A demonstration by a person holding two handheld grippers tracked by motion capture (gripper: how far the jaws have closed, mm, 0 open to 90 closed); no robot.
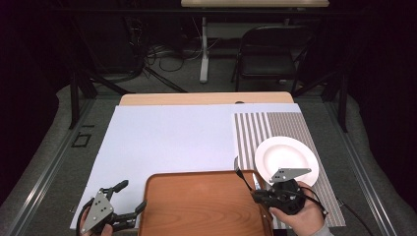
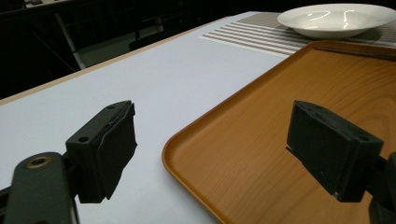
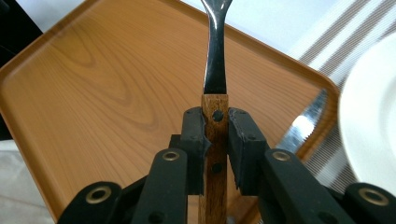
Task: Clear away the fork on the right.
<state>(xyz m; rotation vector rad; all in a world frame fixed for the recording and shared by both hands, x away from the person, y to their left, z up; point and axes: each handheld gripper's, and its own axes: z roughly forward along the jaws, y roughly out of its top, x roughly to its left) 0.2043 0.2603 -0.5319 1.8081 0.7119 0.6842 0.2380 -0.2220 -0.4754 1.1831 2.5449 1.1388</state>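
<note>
Right gripper [image 3: 216, 140] clamps a wooden-handled fork [image 3: 215, 70] above the tray's [image 1: 196, 206] far right corner; left gripper [image 1: 120, 201] waits open.

The fork's handle sits between the right gripper's 2 pads, its steel neck pointing out over the tray toward the tabletop's far edge; the tines run out of the right gripper view's top. A serrated knife [image 3: 303, 126] lies at the tray's right rim, beside the white plate [image 1: 286, 160] on the striped placemat [image 1: 275, 125] by the tabletop's right edge. The left gripper holds nothing, its jaws spread wide at the tray's near left corner. The fork looks light and stiff; its polished metal is probably slippery, so the flat riveted wood is the sound place to grip, as here.
</note>
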